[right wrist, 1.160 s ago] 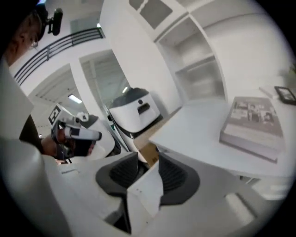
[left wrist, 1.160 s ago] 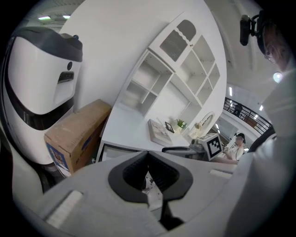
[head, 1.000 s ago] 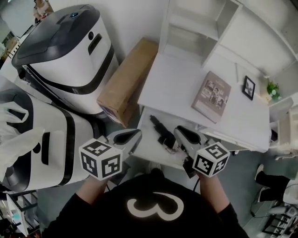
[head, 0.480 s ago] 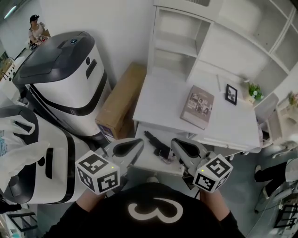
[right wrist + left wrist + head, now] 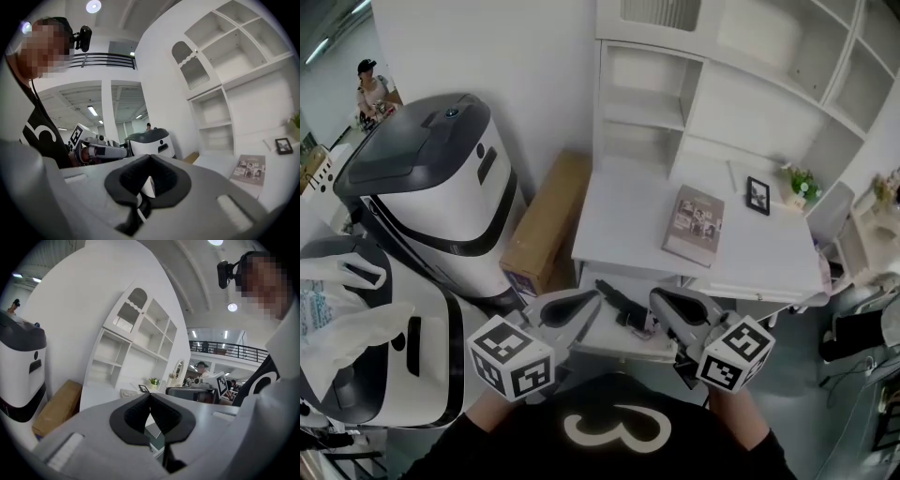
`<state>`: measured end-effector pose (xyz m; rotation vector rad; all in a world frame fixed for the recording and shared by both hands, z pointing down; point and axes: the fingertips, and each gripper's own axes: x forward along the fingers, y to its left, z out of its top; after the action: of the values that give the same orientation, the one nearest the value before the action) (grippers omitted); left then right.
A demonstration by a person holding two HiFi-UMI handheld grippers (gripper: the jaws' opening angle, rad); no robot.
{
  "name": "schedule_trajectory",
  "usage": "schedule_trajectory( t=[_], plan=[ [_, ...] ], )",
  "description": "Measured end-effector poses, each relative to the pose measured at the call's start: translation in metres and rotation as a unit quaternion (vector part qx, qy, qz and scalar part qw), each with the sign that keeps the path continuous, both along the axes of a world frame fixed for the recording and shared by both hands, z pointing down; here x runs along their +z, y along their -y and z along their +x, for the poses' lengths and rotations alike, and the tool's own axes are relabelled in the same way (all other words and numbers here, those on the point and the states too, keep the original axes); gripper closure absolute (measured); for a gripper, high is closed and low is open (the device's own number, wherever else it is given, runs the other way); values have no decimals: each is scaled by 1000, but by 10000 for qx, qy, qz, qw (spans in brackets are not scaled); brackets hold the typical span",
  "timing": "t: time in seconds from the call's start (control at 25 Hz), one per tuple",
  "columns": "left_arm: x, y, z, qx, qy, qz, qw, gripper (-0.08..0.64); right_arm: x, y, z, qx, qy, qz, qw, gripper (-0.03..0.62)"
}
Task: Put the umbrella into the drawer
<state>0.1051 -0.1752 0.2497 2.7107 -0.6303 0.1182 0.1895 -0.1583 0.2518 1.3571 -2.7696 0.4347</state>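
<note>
Both my tongs are clenched on nothing. The left tongs (image 5: pixel 150 394) show their pads meeting with nothing between them, and the right tongs (image 5: pixel 151 155) look the same. I hold them level and close to my chest, one on either side of the open drawer (image 5: pixel 609 337), which I judge keeps them clear of it. The black folded umbrella (image 5: pixel 616 301) lies inside that drawer, just under the near edge of the white table (image 5: pixel 619 216), so its part of the job looks done. The drawer stands out, not yet pushed shut. My tongs and their marker cubes cover the drawer's near corners and front. The umbrella's right end is hard to make out, and I can't pick it out in either tongs view.
</note>
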Motion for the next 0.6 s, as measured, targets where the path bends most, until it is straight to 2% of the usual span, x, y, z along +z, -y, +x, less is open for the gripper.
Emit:
schedule_trajectory(
  t=[0.2, 0.6],
  plan=[
    [-5, -1, -5, -47, -133, -70, 9999, 552, 0, -7, -2, 34, -91, 52, 9999, 591],
    [-11, -16, -1, 130, -28, 118, 9998, 552, -6, -20, -7, 89, -167, 152, 9997, 591]
  ],
)
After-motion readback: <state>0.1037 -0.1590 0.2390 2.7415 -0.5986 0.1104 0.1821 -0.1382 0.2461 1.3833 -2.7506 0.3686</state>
